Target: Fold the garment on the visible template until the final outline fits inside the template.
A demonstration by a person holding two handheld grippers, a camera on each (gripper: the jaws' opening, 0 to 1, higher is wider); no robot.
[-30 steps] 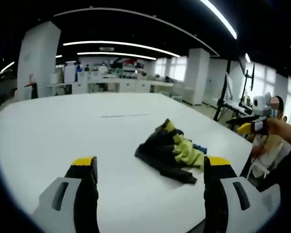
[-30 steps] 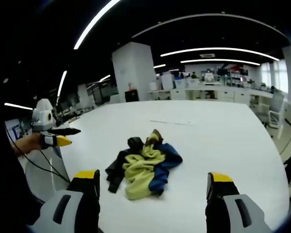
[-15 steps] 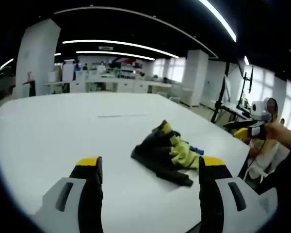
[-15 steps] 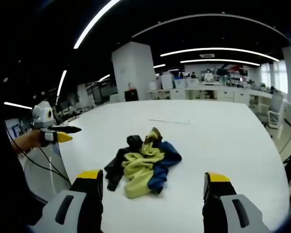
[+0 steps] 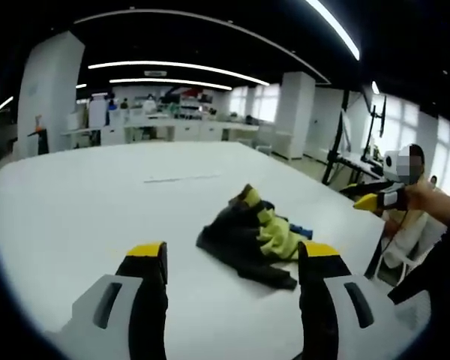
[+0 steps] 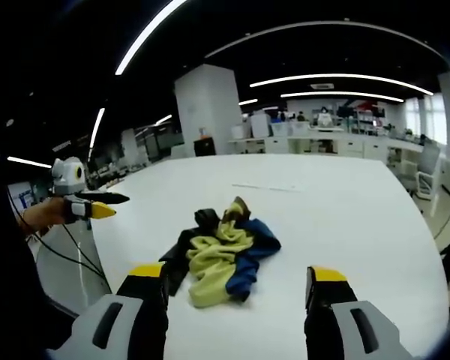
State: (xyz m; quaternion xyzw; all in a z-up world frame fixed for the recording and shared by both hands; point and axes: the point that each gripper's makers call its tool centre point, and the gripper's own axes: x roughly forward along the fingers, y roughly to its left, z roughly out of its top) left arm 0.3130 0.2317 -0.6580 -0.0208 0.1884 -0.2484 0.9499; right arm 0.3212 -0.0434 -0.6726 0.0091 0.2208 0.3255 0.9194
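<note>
A crumpled garment (image 5: 253,238) in black, yellow-green and blue lies in a heap on the white table (image 5: 75,195). In the right gripper view the same garment (image 6: 221,251) sits just ahead of the jaws, yellow and blue parts facing me. My left gripper (image 5: 232,259) stands open above the table's near edge, the heap just beyond and to the right. My right gripper (image 6: 238,279) is open too, nothing between its jaws. A thin dark line (image 5: 176,178) marks the table beyond the garment, seen as the line (image 6: 266,188) in the right gripper view.
The right gripper (image 5: 379,196) shows at the right in a hand, off the table's edge. The left gripper (image 6: 79,201) shows at the left likewise. Black stands (image 5: 345,154) rise beyond the table's right side. Desks and pillars stand far behind.
Both grippers' jaws have narrowed a little. Both views have crept slightly closer to the garment, which lies as it did.
</note>
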